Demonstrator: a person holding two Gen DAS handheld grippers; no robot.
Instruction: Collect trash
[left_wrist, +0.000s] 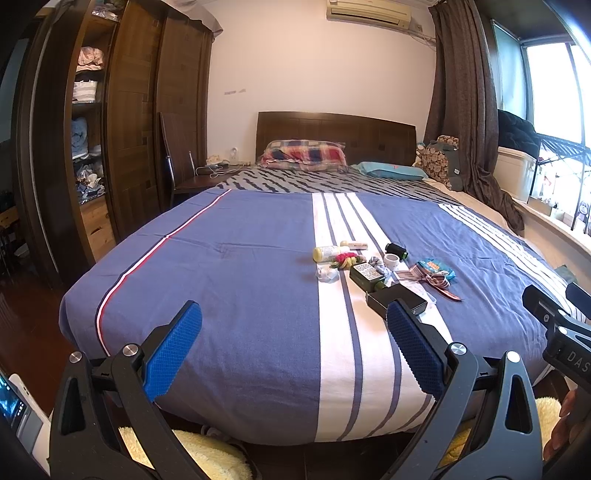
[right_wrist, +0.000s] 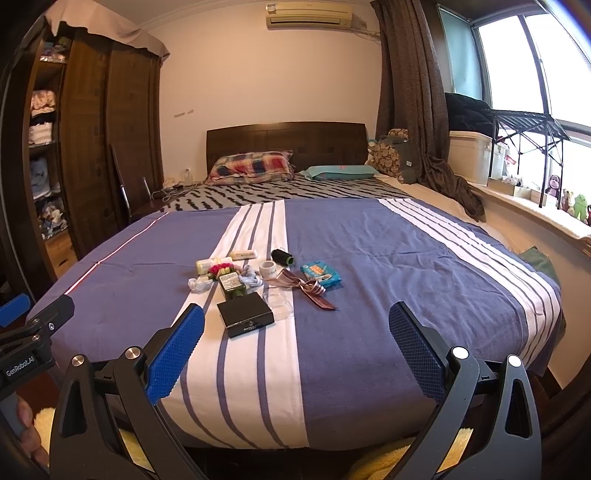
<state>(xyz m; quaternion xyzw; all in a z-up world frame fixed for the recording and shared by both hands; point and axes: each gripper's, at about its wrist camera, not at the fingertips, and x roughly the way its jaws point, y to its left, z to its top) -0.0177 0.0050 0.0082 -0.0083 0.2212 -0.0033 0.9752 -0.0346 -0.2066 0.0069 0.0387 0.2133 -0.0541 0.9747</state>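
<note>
A cluster of small items lies on the blue striped bedspread (right_wrist: 388, 258): a black box (right_wrist: 245, 314) (left_wrist: 397, 301), a green bottle (right_wrist: 231, 285), a striped ribbon bow (right_wrist: 312, 290), a blue wrapper (right_wrist: 320, 275) (left_wrist: 436, 268), a tape roll (right_wrist: 268, 268), a black thread spool (right_wrist: 282, 256), a crumpled white scrap (right_wrist: 199, 284) (left_wrist: 327, 275) and a yellow tube (right_wrist: 208, 265). My left gripper (left_wrist: 293, 325) is open and empty at the foot of the bed, left of the cluster. My right gripper (right_wrist: 297, 328) is open and empty, just short of the black box.
A dark wardrobe (left_wrist: 140, 122) with open shelves stands at the left. Pillows (right_wrist: 251, 168) and a headboard are at the far end. A window sill (right_wrist: 546, 218) with toys and a curtain runs along the right. A yellow fluffy rug (left_wrist: 207, 454) lies below.
</note>
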